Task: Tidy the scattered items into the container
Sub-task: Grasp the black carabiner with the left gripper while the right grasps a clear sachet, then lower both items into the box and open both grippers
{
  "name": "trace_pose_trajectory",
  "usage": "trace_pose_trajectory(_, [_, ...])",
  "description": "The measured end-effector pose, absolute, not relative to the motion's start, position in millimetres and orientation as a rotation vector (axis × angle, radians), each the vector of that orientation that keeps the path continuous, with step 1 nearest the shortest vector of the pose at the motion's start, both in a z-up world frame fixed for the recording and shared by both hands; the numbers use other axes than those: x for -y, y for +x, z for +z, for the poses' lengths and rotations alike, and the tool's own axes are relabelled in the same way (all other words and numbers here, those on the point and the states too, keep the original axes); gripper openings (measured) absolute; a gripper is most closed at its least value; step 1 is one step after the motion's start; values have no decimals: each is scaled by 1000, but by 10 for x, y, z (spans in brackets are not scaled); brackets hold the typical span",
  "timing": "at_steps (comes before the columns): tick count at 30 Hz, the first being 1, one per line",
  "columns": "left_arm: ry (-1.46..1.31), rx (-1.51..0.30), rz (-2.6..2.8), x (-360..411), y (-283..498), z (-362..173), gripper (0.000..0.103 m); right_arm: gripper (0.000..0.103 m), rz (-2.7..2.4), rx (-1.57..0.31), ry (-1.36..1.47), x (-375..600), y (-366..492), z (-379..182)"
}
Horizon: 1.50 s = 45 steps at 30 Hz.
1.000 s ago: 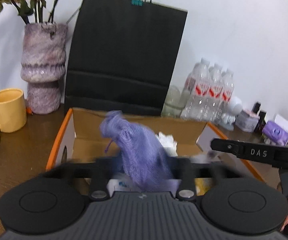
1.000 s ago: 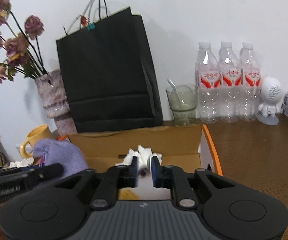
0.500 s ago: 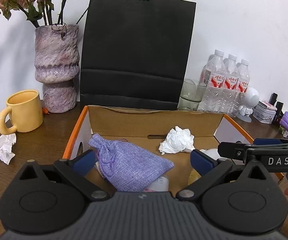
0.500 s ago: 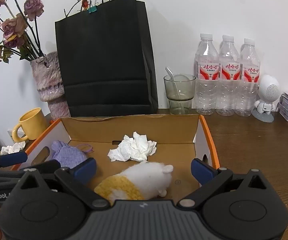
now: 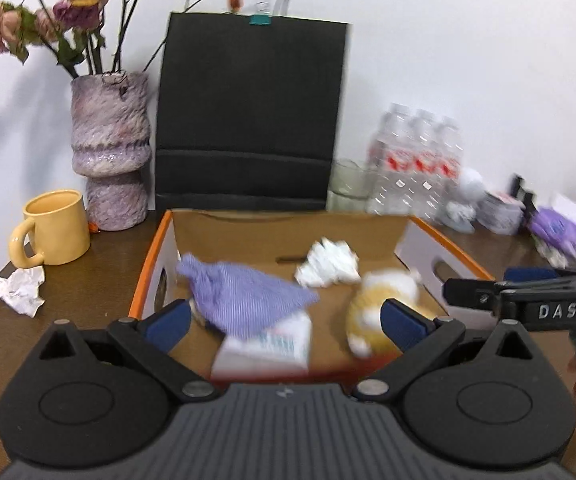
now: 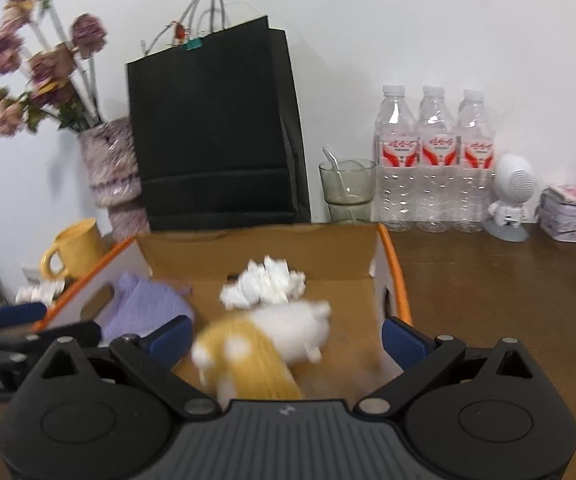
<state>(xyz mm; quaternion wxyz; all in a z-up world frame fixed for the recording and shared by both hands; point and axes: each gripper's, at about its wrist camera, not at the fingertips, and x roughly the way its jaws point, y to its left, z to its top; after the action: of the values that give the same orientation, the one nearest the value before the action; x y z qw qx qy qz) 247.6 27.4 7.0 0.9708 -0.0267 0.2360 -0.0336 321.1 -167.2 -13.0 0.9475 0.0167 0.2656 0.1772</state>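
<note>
An orange-edged cardboard box (image 5: pixel 156 248) (image 6: pixel 397 276) sits on the brown table. Inside it lie a purple cloth pouch (image 5: pixel 244 296) (image 6: pixel 144 304), a crumpled white tissue (image 5: pixel 329 264) (image 6: pixel 264 284), a yellow-and-white plush toy (image 5: pixel 379 308) (image 6: pixel 272 340) and a small white packet (image 5: pixel 272 346). My left gripper (image 5: pixel 284 320) is open over the box's near edge, its pads clear of the pouch. My right gripper (image 6: pixel 284 336) is open too, with the plush lying loose between its fingers. The right gripper's black arm (image 5: pixel 527 304) shows at the right of the left wrist view.
A yellow mug (image 5: pixel 54 226), a crumpled tissue (image 5: pixel 12 290) on the table, a purple vase (image 5: pixel 110 148) with dried flowers, a black paper bag (image 5: pixel 248 112), a glass (image 6: pixel 347 188), three water bottles (image 6: pixel 433 160), a white figurine (image 6: pixel 511 196) and a tin (image 6: pixel 567 216) stand behind and beside the box.
Both grippers opened: the pouch dropped from the left and the plush from the right into the box. Both have since drawn back from the box, which now shows further off.
</note>
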Motion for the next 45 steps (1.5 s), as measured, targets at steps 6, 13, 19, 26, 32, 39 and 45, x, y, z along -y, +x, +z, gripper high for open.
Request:
trace_pose_trajectory(6, [-23,-582,-91,-235,1979,-248,103,101,318,-625,-6,1948,2608,-447])
trace_pose_trajectory(13, [9,-660,-169,9,1903,-476,103,94,315,-706,-68,1958,2217,-728])
trace_pose_trajectory(19, [38,-670,-173,94,1940,-559,102,85,307,-689,-53,1989,2174,-670])
trace_pose_trajectory(26, [82,-685,-201,101,2001,-603,67,33,338,-713,-70,1939,2156,-716])
trace_pose_trajectory(32, [69,-669,-204,50,1953,-589,55,16,361,-707,-25,1977,2156,-718])
trace_pose_trajectory(39, [40,-640,-196,2,1886,-535,55,16,371,-694,-10,1976,2150,-709])
trace_pose_trajectory(45, [-9,-596,-186,-51,1762,-386,55,16,385,-666,18,1984,2118,-607])
